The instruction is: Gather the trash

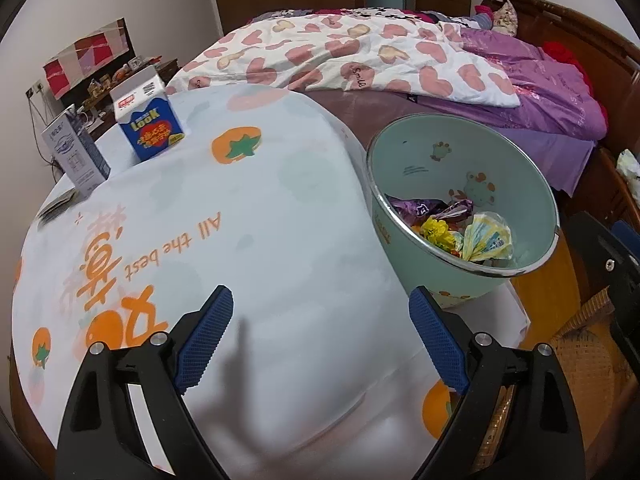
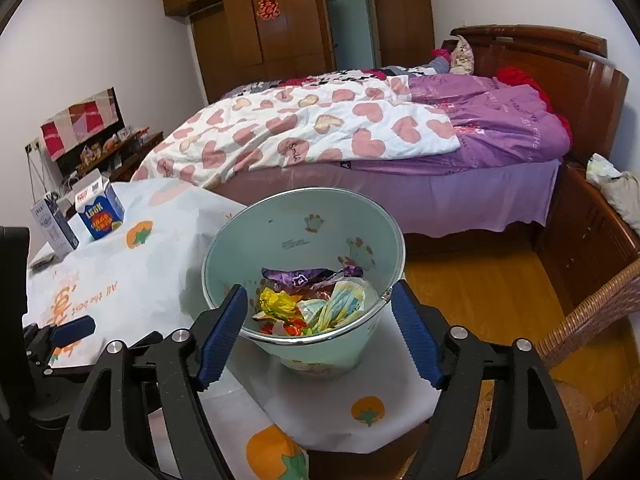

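A pale green bin (image 1: 472, 276) with frog drawings stands on the table's right edge, also in the right wrist view (image 2: 248, 240). Crumpled wrappers (image 1: 464, 228) lie inside it, purple, yellow and white (image 2: 316, 304). My left gripper (image 1: 320, 336) is open and empty over the white tablecloth (image 1: 256, 200), left of the bin. My right gripper (image 2: 318, 332) is open and empty, just in front of and above the bin's near rim. A blue carton (image 1: 150, 120) and a grey-white carton (image 1: 76, 156) stand at the table's far left; the blue one also shows in the right wrist view (image 2: 100, 210).
A bed (image 2: 360, 136) with a heart-print quilt lies behind the table. A wicker chair (image 2: 592, 320) stands at the right on the wooden floor (image 2: 480, 288). A cluttered shelf (image 1: 100, 80) is at the far left wall. The left gripper's tip (image 2: 72, 330) shows at the left.
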Tool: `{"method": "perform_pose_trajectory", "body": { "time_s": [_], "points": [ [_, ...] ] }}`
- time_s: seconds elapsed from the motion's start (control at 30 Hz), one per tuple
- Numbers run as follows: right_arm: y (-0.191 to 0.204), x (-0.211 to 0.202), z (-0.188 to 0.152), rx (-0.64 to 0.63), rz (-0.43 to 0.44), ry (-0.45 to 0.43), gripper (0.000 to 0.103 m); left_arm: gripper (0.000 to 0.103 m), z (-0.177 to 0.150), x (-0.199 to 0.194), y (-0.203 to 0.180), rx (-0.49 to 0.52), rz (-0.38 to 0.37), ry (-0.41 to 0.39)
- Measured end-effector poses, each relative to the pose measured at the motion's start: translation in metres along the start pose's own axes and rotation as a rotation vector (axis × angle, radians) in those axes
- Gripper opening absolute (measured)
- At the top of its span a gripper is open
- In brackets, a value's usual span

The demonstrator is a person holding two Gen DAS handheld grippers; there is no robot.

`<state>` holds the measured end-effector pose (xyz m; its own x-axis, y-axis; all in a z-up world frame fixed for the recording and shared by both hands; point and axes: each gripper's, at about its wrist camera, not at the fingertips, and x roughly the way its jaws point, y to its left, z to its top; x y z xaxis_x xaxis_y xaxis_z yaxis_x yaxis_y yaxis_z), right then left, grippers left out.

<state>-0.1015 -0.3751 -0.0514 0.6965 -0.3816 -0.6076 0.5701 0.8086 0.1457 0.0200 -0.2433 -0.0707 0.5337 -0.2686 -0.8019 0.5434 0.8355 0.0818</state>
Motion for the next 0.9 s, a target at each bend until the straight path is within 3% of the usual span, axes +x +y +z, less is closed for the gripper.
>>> {"method": "perform_pose_trajectory", "body": {
  "time_s": [0.23,0.53,0.9],
  "points": [
    [0.006,-0.01,-0.004,-0.001,-0.003,-0.028,0.076,0.097,-0.005,-0.022,0.006,0.003,0.035,-0.091],
    [0.02,-0.006,-0.011,-0.032,-0.006,-0.025,0.078,0.097,-0.001,-0.017,0.018,-0.034,0.006,-0.074],
    [0.011,-0.015,-0.007,0.013,-0.007,-0.056,0.078,0.097,0.003,-0.031,0.013,-0.02,0.024,-0.114]
  ]
}}
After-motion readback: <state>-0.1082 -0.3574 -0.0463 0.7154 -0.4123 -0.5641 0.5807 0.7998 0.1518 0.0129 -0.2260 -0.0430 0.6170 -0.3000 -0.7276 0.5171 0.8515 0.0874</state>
